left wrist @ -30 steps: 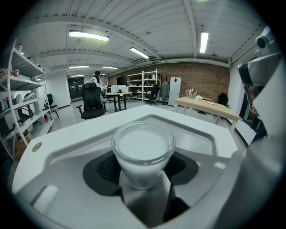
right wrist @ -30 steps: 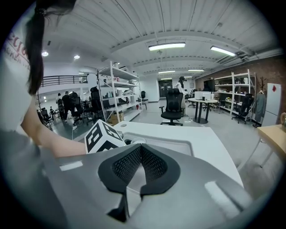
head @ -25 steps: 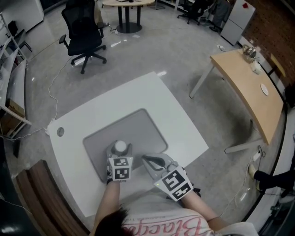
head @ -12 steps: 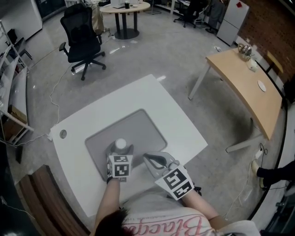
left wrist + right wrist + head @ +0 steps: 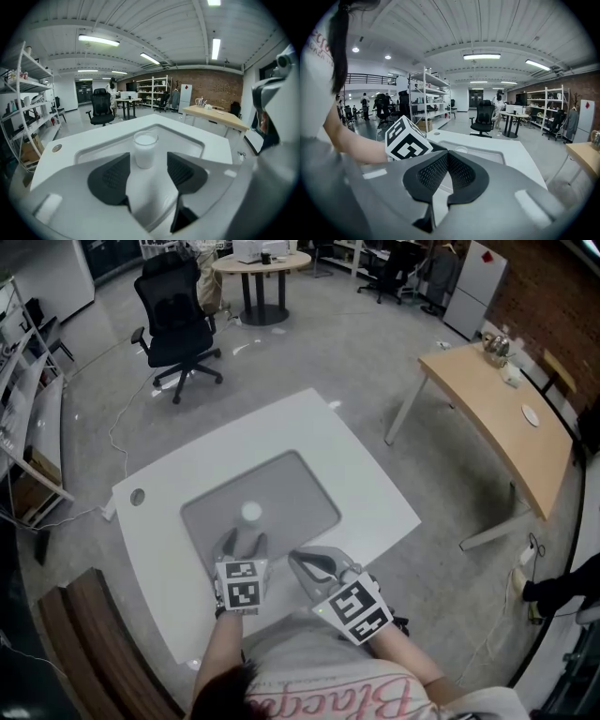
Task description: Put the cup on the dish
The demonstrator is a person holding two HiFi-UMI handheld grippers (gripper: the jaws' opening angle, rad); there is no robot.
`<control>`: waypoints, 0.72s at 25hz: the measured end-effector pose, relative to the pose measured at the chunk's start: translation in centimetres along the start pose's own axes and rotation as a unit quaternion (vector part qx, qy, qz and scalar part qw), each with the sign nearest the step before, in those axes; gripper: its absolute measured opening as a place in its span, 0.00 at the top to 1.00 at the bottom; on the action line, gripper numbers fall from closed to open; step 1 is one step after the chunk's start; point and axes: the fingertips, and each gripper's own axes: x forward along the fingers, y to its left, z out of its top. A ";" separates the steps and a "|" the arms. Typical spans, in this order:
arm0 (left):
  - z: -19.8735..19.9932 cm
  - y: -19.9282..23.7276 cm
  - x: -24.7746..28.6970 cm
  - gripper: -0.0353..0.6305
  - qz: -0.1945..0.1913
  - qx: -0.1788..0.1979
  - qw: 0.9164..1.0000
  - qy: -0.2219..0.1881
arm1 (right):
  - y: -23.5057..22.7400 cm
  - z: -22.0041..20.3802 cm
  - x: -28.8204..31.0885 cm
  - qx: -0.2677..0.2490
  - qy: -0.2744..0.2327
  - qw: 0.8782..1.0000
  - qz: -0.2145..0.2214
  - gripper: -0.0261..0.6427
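Looks done: cup (image 5: 146, 150) on dish (image 5: 305, 486) | left gripper (image 5: 146, 172) jaws closing, empty, cup just beyond | right gripper (image 5: 446, 172) jaws together

Bright, even light from ceiling strips (image 5: 98, 41); soft shadows; fisheye bending, dark vignette in gripper views.

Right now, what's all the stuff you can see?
cup: one, white, standing on the dish
dish: one, grey, middle of the white table
white table: one, white, in front of the person
office chair: one, black, on the floor beyond the table
wooden table: one, tan, to the right
round table: one, tan, far behind the chair
left gripper: one, grey, jaws closing, cup just ahead of the tips, untouched
right gripper: one, grey, jaws together, empty
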 end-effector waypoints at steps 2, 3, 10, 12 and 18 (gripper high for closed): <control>0.3 0.1 -1.4 0.66 0.011 -0.006 1.000 -0.017 | 0.5 0.0 -0.4 -0.003 -0.002 1.000 -0.002 0.96; 0.5 0.2 -2.1 0.74 0.018 -0.011 0.999 -0.028 | 0.8 0.0 -0.6 -0.004 -0.004 1.000 -0.004 0.96; 1.5 -0.1 -6.0 0.95 0.022 -0.012 0.997 -0.068 | 2.9 0.2 -1.7 -0.012 -0.015 1.000 -0.008 0.96; 1.7 -0.4 -7.3 0.95 0.018 -0.004 0.997 -0.079 | 3.5 0.2 -2.0 -0.011 -0.018 1.000 -0.009 0.96; 2.6 -1.4 -11.8 0.95 0.004 0.011 0.993 -0.118 | 5.9 0.1 -2.9 -0.013 -0.027 1.000 -0.007 0.96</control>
